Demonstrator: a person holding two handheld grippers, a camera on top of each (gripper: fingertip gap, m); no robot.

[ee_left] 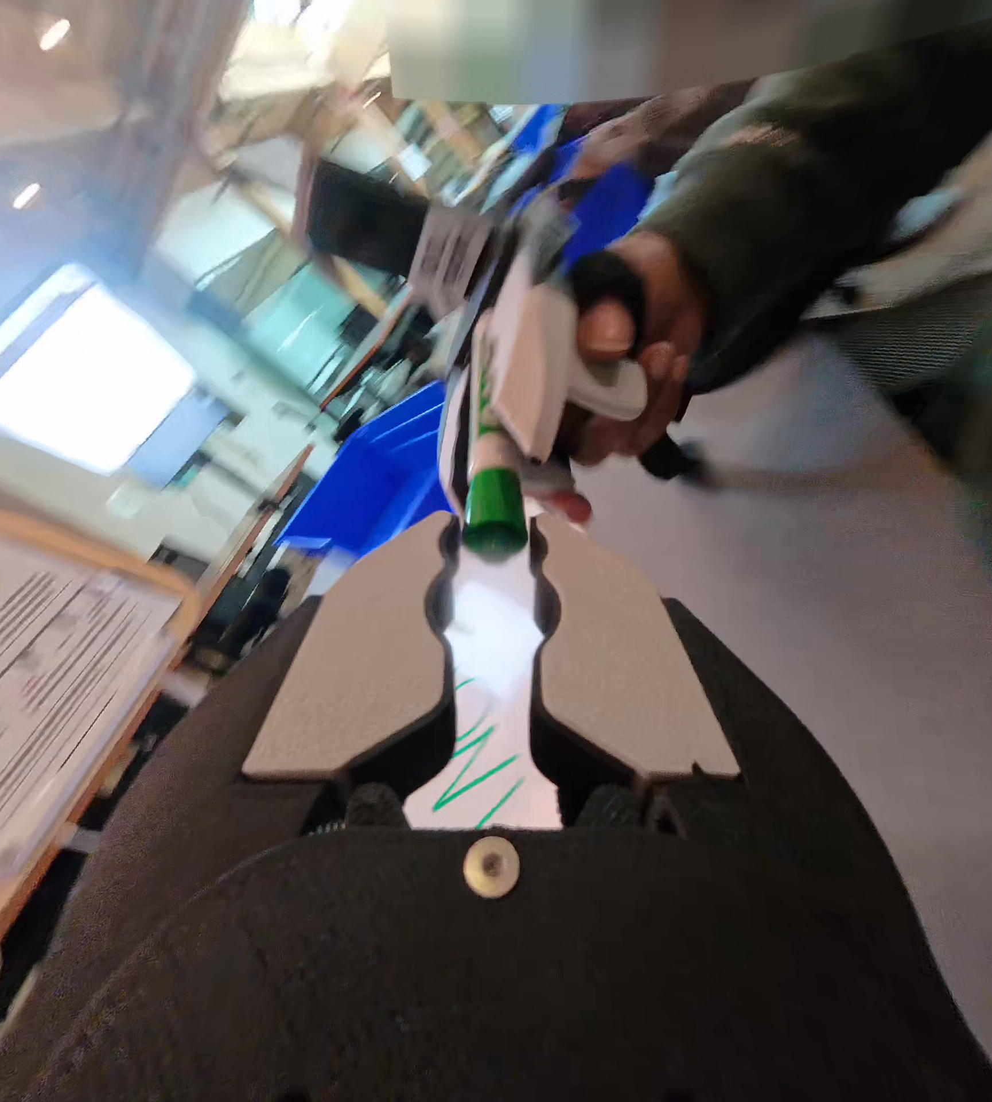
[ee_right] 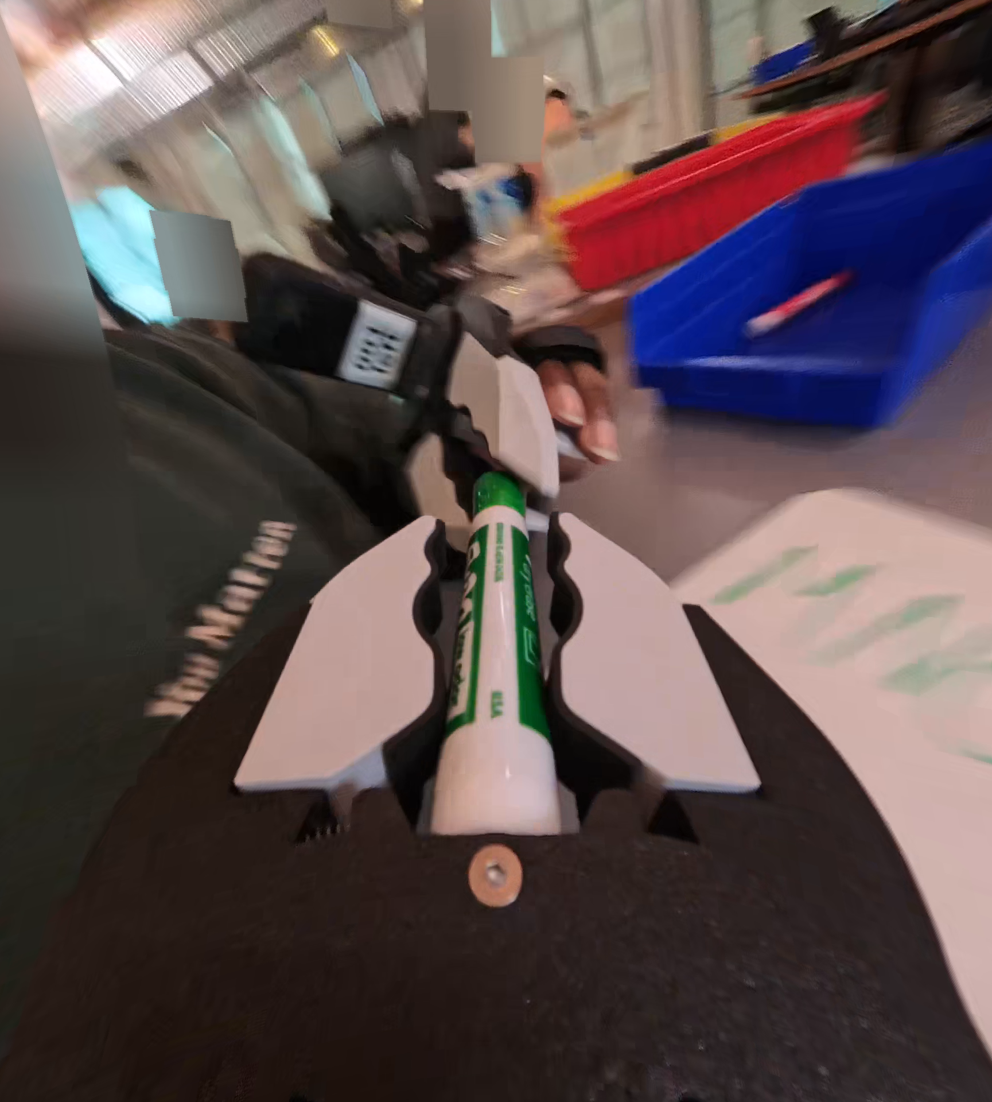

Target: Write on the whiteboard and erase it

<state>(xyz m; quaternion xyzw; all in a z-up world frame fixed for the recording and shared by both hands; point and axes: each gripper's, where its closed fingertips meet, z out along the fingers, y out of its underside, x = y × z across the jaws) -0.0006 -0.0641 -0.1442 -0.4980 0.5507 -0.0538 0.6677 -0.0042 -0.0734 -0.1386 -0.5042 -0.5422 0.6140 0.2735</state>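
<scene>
While green strokes already mark the whiteboard [ee_right: 875,626], the marker [ee_right: 496,686] is gripped by the right gripper [ee_right: 496,536], its cap [ee_left: 493,513] clasped by the left gripper [ee_left: 493,531]; erasing remains undone

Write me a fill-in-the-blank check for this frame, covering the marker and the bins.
1. The marker lies lengthwise, clamped in the ___ gripper.
2. Its cap is ___.
3. A pink pen lies in the ___ bin.
4. Beyond that bin stands a ___ tub.
Missing words: right; green; blue; red.
</scene>
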